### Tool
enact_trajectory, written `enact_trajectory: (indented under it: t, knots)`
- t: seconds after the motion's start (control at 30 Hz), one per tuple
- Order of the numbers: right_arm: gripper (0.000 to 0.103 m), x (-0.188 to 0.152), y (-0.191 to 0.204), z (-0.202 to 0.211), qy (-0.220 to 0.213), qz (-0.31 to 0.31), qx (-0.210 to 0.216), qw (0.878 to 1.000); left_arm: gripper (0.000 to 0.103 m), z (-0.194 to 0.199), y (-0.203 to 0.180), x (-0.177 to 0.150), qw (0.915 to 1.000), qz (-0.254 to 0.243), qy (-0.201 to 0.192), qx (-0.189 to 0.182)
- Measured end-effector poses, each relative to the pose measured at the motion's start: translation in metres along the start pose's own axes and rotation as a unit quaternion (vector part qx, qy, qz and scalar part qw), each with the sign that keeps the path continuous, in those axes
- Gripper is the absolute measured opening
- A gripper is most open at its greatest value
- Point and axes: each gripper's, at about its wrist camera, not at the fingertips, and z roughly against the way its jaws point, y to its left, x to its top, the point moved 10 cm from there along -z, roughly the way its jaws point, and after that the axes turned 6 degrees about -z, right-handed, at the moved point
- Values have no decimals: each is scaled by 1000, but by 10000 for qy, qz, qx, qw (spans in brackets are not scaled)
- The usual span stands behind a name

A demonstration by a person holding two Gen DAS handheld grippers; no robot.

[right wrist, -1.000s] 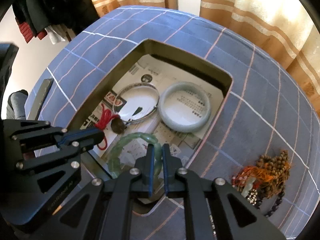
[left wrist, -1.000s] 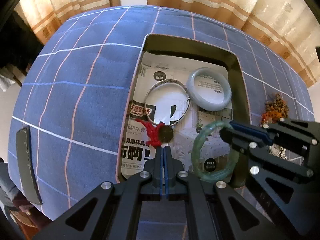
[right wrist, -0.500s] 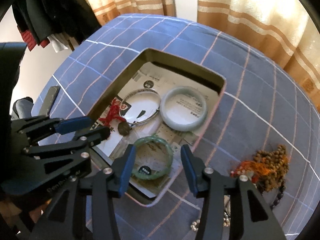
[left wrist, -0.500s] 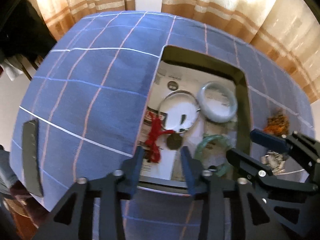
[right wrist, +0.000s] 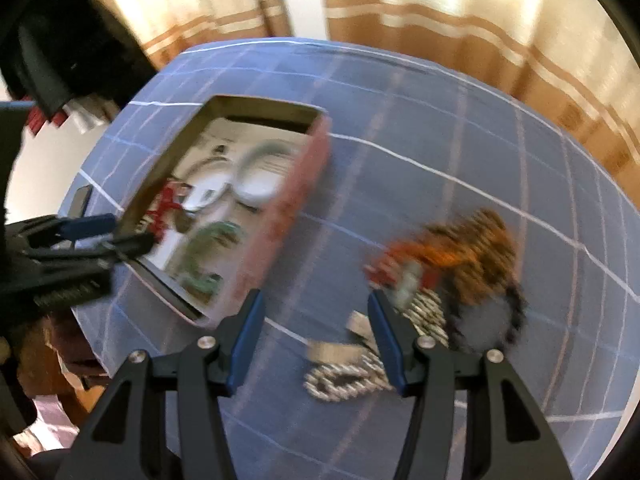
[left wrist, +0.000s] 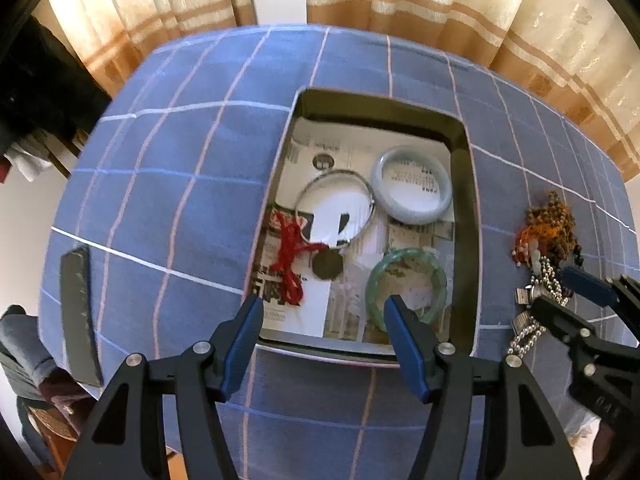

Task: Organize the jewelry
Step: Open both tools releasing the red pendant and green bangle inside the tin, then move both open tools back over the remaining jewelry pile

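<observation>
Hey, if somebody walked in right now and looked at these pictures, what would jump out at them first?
Probably the open box sunk in the blue checked cloth, holding a pale bangle, a silver bangle, a green bangle and a red-corded pendant. To its right a tangle of beads and chains lies on the cloth, the open right gripper over it.

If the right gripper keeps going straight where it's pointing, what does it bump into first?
Probably the silver chain lying on the blue checked cloth, just ahead of the open right gripper. The picture is blurred, so depth is unclear; it might touch bare cloth beside it.
</observation>
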Motion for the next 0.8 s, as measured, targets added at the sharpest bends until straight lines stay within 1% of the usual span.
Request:
enact_trajectory:
  t: [0.13,0.23,0.27,0.53,0.6,0.7,0.8]
  knots:
    - [57,-11,-38,5,42,-389,-177,9991,63,11,-12,6,9997,-163,-172,57]
    - [57,-19,-60,9,59,-603,-271,9978,63,14,-31,8,9993,-285,-235,-93]
    - [57,-21,-65,11,49,-644,-302,9975,63,15,-37,8,9991,-339,-250,-93]
    - [57,-36,-89,19,53,-776,-394,9962,63,18,-105,2,9938,-962,-268,-479]
    - [57,-40,-95,19,77,-814,-400,9958,63,16,-119,-1,9926,-1079,-225,-512]
    - [57,-47,-97,16,166,-784,-312,9963,63,11,-126,-5,9929,-1060,-149,-514]
    - [57,-54,-92,10,261,-690,-242,9970,63,5,-125,-8,9939,-1006,-87,-432]
